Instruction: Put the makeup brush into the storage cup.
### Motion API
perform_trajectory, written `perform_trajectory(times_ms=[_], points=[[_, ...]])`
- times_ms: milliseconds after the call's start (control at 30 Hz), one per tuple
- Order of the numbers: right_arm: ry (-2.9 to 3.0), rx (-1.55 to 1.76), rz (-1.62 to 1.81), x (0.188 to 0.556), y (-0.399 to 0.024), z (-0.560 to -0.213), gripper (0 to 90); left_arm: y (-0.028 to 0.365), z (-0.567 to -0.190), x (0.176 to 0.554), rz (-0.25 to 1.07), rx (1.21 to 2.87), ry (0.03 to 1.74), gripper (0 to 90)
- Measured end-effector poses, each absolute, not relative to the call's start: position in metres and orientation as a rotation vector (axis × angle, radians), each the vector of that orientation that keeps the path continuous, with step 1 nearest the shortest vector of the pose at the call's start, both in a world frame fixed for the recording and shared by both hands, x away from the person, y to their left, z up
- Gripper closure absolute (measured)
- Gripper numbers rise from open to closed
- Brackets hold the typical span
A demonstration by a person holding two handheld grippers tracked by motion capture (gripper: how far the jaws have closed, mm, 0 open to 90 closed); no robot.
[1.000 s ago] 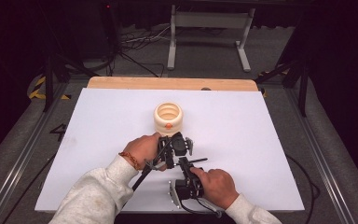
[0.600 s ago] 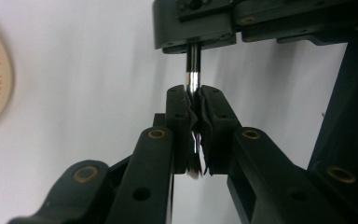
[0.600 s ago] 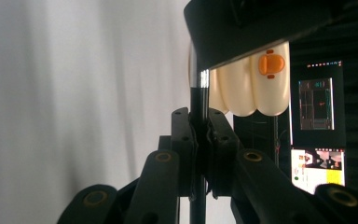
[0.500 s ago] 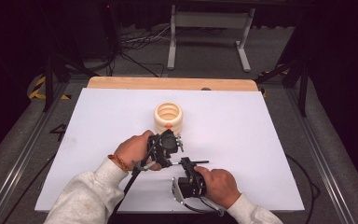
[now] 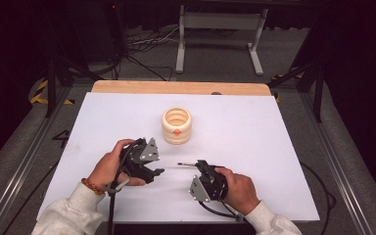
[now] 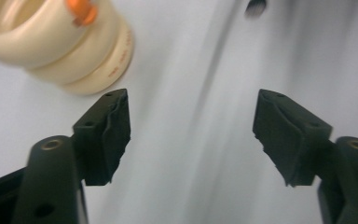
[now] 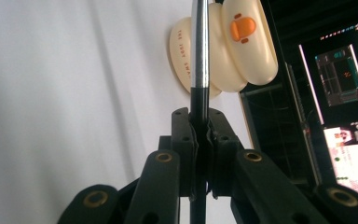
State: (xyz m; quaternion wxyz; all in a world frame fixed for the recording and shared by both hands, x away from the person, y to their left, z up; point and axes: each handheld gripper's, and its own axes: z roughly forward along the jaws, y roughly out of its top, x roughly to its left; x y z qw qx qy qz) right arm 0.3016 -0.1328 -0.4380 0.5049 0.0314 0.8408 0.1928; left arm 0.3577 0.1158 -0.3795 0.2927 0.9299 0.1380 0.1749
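A cream ribbed holder with an orange duck bill stands upright at the middle of the white table. My right gripper lies near the front edge, shut on a thin rod, black at the grip and silver further out, which points left. In the right gripper view the rod runs up across the holder from the closed right gripper. To the left, my left gripper has just been opening and holds nothing. The left gripper view has its gripper spread wide over bare table, the holder at upper left.
A wooden strip borders the table's far edge. Beyond it stand a metal frame and loose cables on the dark floor. Grey rails run along both sides of the table. A lit screen shows at the right of the right gripper view.
My left gripper has drawn away from the rod to the left and toward the person, and its jaws have spread apart. The right gripper has shifted slightly, still gripping the rod.
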Motion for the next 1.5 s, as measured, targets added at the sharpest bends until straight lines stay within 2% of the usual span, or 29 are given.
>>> perform_trajectory(times_ms=[167, 300, 367, 400, 600, 1033, 1500], points=[[2.06, 0.161, 0.572, 0.306, -0.141, -0.43, 84.1, 0.14, -0.39, 0.347, 0.561, 2.367, 0.421, 10.4], [2.069, 0.226, 0.654, 0.31, -0.149, -0.422, 84.2, 0.163, -0.397, 0.338, 0.623, 2.262, 0.471, 8.0], [2.068, 0.236, 0.669, 0.31, -0.15, -0.421, 84.2, 0.174, -0.401, 0.334, 0.608, 2.207, 0.501, 7.0], [2.076, 0.281, 0.733, 0.313, -0.154, -0.417, 84.1, 0.186, -0.406, 0.329, 0.655, 2.162, 0.512, 5.8], [2.116, 0.405, 0.94, 0.325, -0.167, -0.407, 84.2, 0.211, -0.423, 0.314, 0.665, 2.021, 0.543, 5.6], [2.13, 0.606, 1.36, 0.354, -0.189, -0.392, 84.1, 0.237, -0.442, 0.308, 0.684, 1.912, 0.659, 6.1], [2.054, 0.666, 1.599, 0.388, -0.173, -0.366, 84.2, 0.264, -0.448, 0.301, 0.655, 1.807, 0.754, 5.4]])
